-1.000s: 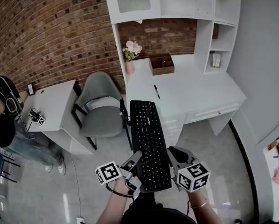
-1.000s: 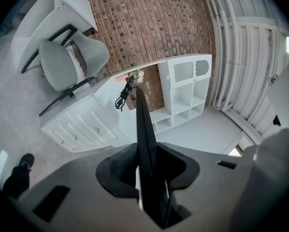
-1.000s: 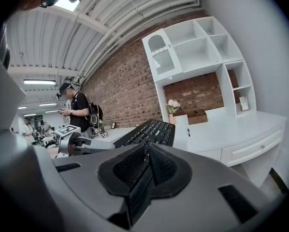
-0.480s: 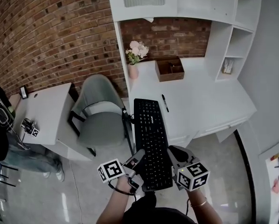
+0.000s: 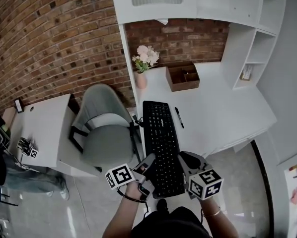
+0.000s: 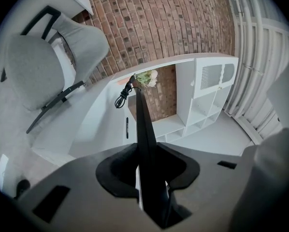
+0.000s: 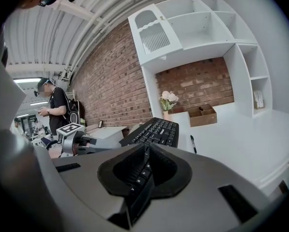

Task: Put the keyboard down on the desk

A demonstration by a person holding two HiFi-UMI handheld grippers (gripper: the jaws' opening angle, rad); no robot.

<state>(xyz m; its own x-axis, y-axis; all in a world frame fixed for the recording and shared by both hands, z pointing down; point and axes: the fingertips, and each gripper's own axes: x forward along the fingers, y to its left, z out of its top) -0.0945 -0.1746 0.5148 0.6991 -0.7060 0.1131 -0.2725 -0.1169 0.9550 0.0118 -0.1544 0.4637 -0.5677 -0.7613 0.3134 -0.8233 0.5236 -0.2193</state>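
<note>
while over desk point(image 5: 223, 108), keyboard point(image 5: 161, 143) in hand-held grippers point(image 5: 149, 159) point(image 5: 181, 158)

no readable text or numbers anywhere, keyboard point(image 5: 162, 148) key legends and logo too small to make out

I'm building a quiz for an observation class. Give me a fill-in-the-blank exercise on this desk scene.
1. The left gripper and right gripper are each shut on the keyboard, whose colour is ____.
2. In the head view, the pen lies on the desk to the keyboard's ____.
3. The flowers stand in a ____ vase.
4. Behind the wooden box rises a ____ wall.
Missing words: black; right; pink; brick.
</note>
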